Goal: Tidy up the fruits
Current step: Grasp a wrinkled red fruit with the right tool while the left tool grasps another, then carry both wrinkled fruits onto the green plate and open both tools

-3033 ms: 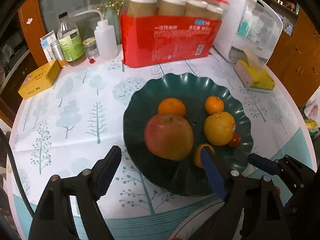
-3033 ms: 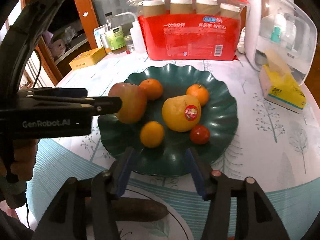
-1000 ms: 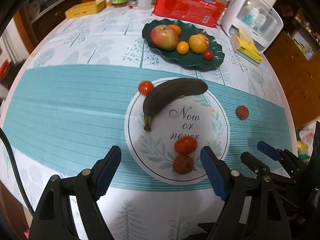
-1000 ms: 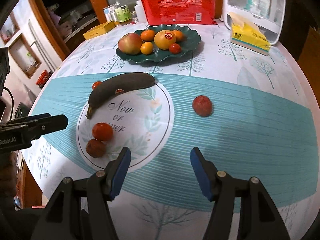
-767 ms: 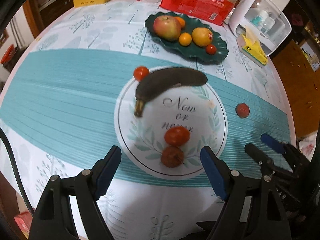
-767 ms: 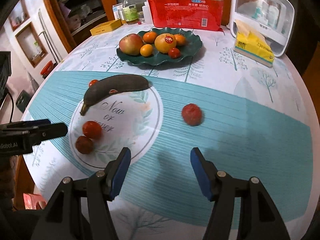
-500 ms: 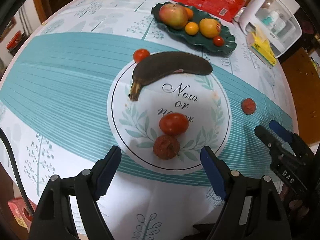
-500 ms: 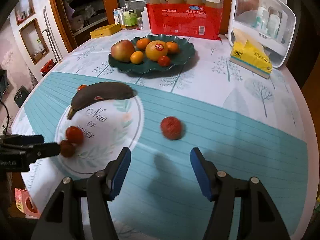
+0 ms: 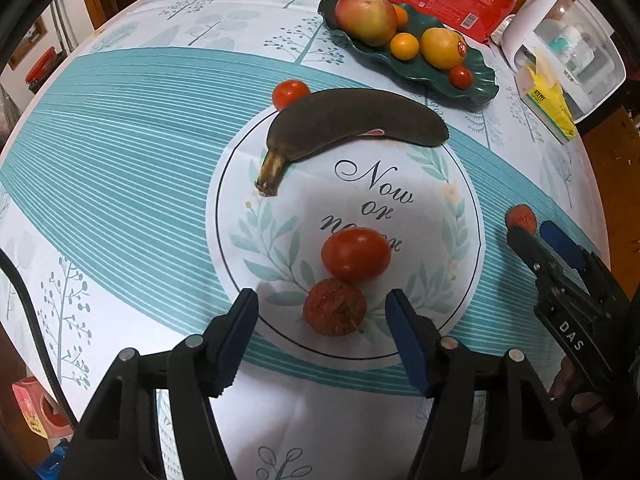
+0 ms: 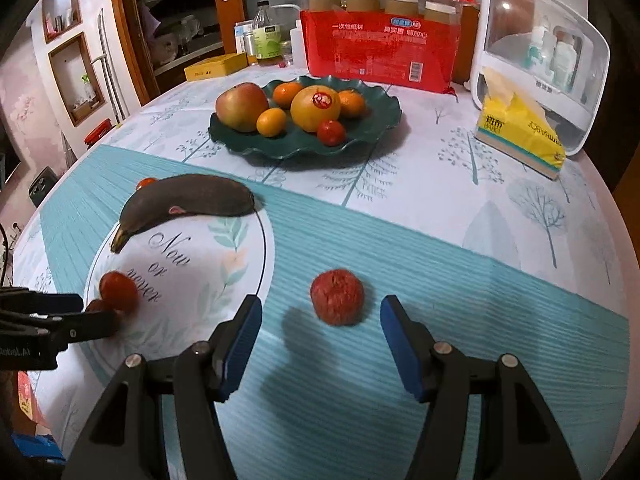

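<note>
Left wrist view: rough, dull-red lychee touching tomato.

Warm indoor light from overhead, soft shadows on the tablecloth toward 9 o'clock, sharp middle, heavy fisheye bending and black corners all round.

The tablecloth reads "Now or never"; the right gripper reads "DAS".

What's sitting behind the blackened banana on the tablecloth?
A small red tomato sits just behind the dark overripe banana, at its stem-end half. The right wrist view shows only a sliver; whether they touch is hidden.
</note>
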{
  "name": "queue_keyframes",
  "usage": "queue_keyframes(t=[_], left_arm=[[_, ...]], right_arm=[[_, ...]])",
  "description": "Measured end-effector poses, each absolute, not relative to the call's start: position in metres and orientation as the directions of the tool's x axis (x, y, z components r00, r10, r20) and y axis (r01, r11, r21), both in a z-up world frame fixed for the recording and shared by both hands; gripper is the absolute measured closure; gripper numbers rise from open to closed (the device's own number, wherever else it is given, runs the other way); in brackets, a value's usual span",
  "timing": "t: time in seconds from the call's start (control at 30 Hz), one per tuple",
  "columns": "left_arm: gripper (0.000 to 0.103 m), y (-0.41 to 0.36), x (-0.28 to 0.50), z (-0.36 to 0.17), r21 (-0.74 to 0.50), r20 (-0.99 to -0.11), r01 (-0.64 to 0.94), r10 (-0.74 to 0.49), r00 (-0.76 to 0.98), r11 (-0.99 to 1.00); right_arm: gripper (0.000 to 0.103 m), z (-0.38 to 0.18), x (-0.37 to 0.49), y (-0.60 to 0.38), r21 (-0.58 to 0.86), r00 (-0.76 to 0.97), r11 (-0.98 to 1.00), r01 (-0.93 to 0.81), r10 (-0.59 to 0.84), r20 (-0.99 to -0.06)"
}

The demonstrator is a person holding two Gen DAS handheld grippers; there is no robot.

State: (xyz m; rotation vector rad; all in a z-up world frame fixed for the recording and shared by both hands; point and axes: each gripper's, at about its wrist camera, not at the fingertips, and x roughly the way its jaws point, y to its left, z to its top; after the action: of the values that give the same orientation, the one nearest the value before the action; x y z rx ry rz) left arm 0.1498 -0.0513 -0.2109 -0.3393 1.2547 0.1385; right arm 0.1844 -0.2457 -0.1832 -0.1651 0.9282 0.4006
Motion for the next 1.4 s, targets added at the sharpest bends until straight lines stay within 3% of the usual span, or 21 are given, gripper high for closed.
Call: queue_keyframes(t=[0.47,0.93,1.4], left_arm=[[0.072,-0.055,0.154,-0.214,-0.183,-0.942,-0.286,-0.085,0.324,0.940],[0.073,-0.049,0.148,-0.205,-0.159,-0.940,-0.298,-0.052,0.336,0.941],[0.073,-0.027,0.177,-0.128,-0.102,-0.882,-0.166,-0.012,0.471,0.981]], right_arm=[[0.070,-0.194,0.194,-0.246,0.030,0.502,0.911,-0.412,0.254,-0.827],[0.072,-0.188,0.189,-0.240,0.056,0.475,0.900,-0.432,0.280,-0.834],[0.072,-0.149,0.198,-0.216,0.062,0.527,0.906,-0.418,0.298,-0.796]])
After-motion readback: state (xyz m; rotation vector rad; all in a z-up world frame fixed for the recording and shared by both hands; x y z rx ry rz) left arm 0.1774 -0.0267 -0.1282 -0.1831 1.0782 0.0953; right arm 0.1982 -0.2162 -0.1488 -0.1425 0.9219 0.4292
